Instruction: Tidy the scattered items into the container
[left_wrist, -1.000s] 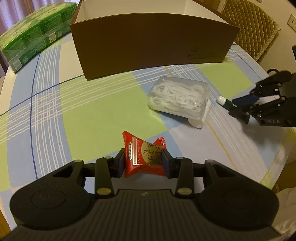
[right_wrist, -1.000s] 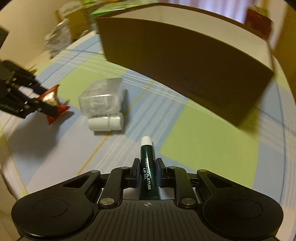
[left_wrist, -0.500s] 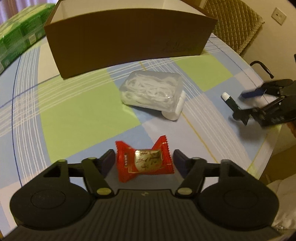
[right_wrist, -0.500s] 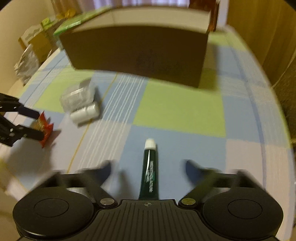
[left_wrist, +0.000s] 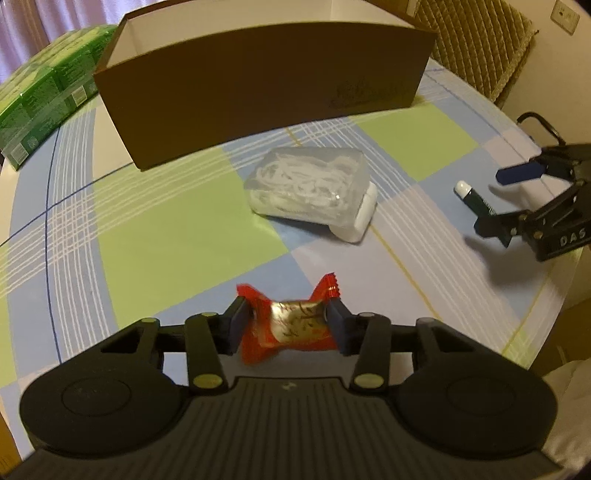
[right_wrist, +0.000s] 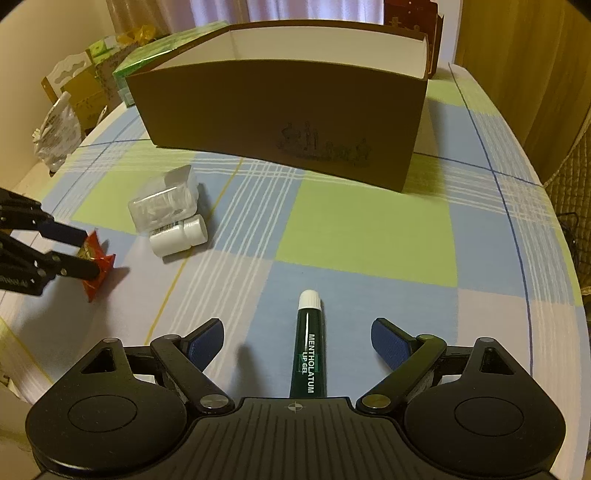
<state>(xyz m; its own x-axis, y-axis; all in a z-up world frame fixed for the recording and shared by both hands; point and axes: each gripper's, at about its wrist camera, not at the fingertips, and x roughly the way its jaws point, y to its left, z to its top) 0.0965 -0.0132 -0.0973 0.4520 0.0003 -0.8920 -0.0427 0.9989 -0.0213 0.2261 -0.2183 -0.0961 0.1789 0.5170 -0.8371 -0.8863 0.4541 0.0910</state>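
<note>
The left gripper (left_wrist: 285, 320) has its jaws clamped on a red candy wrapper (left_wrist: 290, 325), low over the checked surface (right_wrist: 373, 225). The right gripper (right_wrist: 298, 341) stands with jaws spread wide, a green lip gel tube (right_wrist: 308, 354) lying loose between them. A clear floss-pick box (left_wrist: 314, 186) rests just before the brown cardboard container (right_wrist: 288, 110).

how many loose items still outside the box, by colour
red: 1, candy in the left claw
green: 1, lip gel tube between the open right claw
white: 1, pill bottle
clear: 1, floss pick case
total: 4
</note>
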